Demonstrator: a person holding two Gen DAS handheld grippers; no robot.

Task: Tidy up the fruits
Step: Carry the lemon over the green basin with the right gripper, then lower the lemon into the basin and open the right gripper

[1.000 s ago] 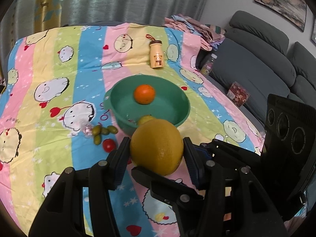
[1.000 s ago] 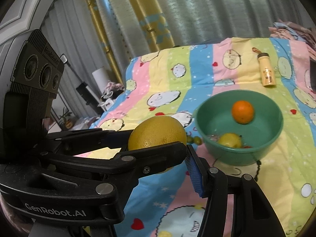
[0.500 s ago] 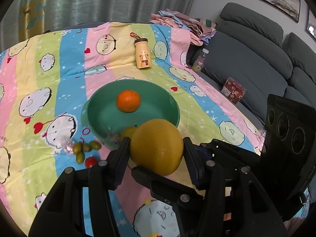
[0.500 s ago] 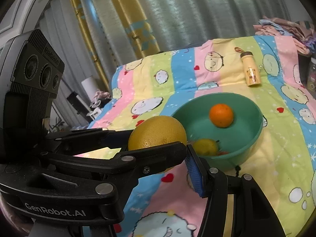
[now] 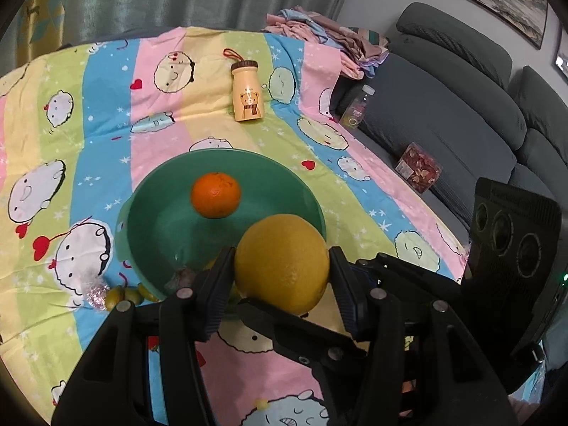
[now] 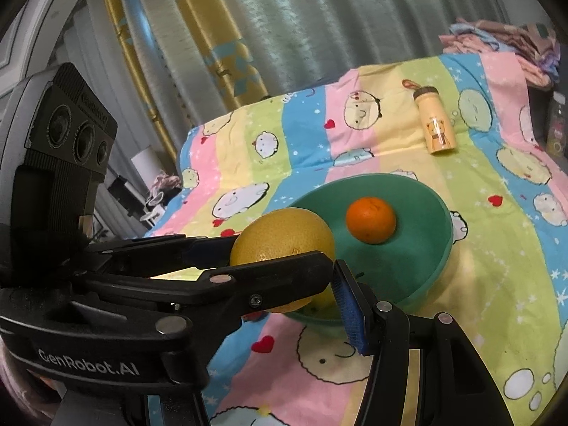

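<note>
Popping in with where things are at: the big yellow grapefruit (image 5: 280,262) isn't in the green bowl (image 5: 227,153) yet. It's up in the air right over the bowl's near rim, clamped between the pads of the left gripper (image 5: 280,269), one pad on each side of it. The right gripper (image 6: 333,284) is crowded in there too, with one of its fingers running across just under the fruit, but honestly I can't tell if it's actually squeezing it or just propping it up. As for what's done, there's an orange (image 5: 215,195) sitting in the bowl, plus something yellowish (image 6: 323,301) tucked at the near side that's mostly hidden. What's left, as far as I can see, is dropping the grapefruit in and then dealing with the little green fruits (image 5: 122,294) lying on the striped cartoon blanket (image 5: 106,106) just outside the bowl's left edge. The bear bottle (image 5: 246,94) stands well behind all of it. I'd guess it's roughly halfway.
</note>
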